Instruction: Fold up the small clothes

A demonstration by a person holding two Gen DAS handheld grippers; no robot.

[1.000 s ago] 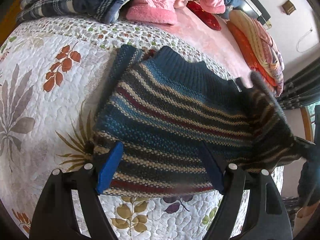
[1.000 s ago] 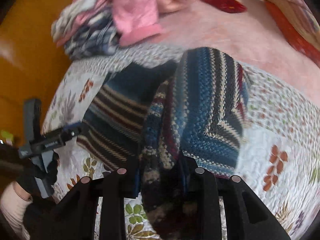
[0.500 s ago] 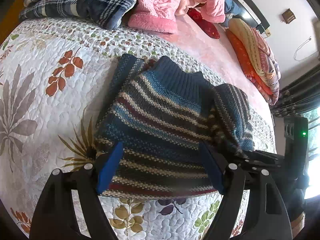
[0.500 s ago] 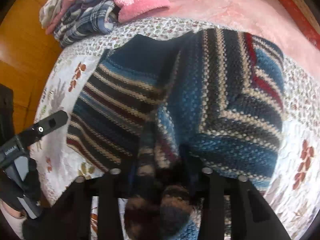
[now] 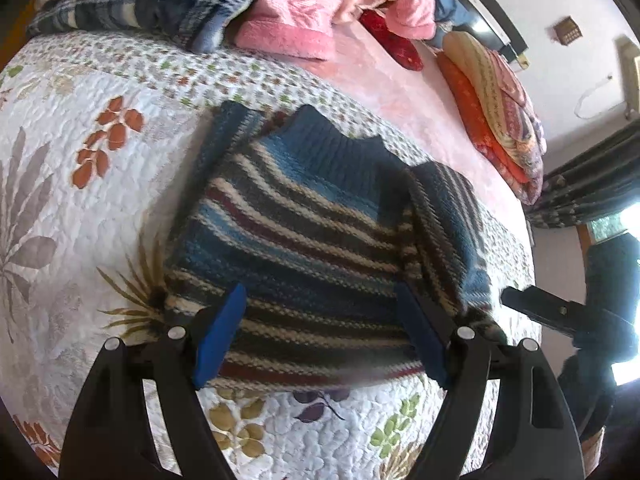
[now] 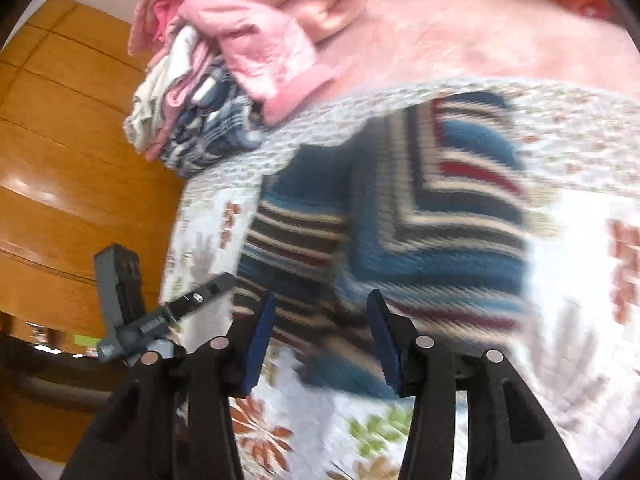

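Two tongs, both spread, neither pinching anything. Left tongs [image 5: 320, 336] hover over the near hem of the striped sweater [image 5: 304, 232], which lies flat on the quilt [image 5: 80, 208] just ahead of them. Right tongs [image 6: 320, 336] sit beside the folded-in sleeve [image 6: 440, 216], picture blurred. Step in hand, by my reading: sleeves turned in, body fold pending. Next move calls for pinching the hem and carrying it toward the collar [image 5: 336, 152].

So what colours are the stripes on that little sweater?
The sweater has blue, cream, dark and dark-red stripes; the left wrist view shows it best.
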